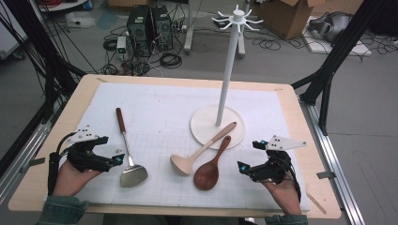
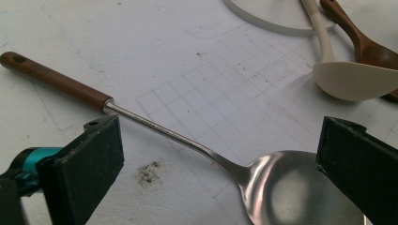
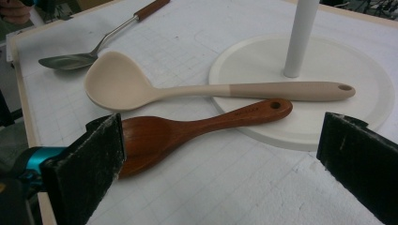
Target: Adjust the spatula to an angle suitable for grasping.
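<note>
Metal spatula (image 1: 127, 159) and wooden spoon (image 1: 211, 168) lie before the wide-open, empty left gripper (image 1: 109, 151) and right gripper (image 1: 249, 155); best grasped mid-handle.

Left gripper (image 1: 110, 157): held low at the near left, jaws pointing toward the middle, standing wide apart with nothing pressed between the pads. Left hand (image 1: 70, 178) wraps its body from below; denim sleeve at the wrist.

Right gripper (image 1: 251, 157): near right, aimed inward, jaws equally wide, gripping nothing. Right hand (image 1: 281, 194) underneath it.
</note>
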`<act>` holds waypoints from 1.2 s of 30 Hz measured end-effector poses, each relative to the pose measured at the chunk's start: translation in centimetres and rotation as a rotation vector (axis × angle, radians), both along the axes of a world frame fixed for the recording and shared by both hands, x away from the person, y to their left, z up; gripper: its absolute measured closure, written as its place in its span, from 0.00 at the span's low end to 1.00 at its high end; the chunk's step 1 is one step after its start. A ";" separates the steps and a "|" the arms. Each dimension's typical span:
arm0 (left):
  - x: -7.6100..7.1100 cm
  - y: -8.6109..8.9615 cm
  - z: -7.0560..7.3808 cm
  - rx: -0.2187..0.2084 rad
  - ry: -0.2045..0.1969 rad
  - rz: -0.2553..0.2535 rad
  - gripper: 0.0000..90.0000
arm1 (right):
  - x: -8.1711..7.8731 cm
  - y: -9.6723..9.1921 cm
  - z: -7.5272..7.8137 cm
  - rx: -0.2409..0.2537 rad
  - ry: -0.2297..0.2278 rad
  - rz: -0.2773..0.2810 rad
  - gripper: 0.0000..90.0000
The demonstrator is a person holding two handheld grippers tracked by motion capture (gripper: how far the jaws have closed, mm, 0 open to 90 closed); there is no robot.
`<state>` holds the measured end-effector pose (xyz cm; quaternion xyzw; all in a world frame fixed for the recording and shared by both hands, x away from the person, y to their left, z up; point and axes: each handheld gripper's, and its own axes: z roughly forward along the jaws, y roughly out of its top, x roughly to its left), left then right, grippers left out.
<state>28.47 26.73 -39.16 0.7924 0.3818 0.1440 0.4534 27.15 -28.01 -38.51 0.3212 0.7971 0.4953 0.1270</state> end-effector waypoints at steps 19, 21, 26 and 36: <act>-0.2 0.0 0.3 -0.014 0.005 -0.001 0.02 | -0.1 0.0 -0.1 -0.005 0.005 -0.011 0.01; -0.2 0.0 0.3 -0.019 0.002 0.001 0.02 | -0.2 0.0 -0.1 -0.007 0.006 -0.011 0.01; -0.3 0.0 0.3 -0.017 0.001 -0.002 0.02 | -0.2 0.3 -0.1 -0.016 0.008 -0.011 0.01; -0.3 0.2 0.4 -0.011 -0.003 0.017 0.11 | -0.1 0.2 -0.3 -0.029 0.007 -0.006 0.01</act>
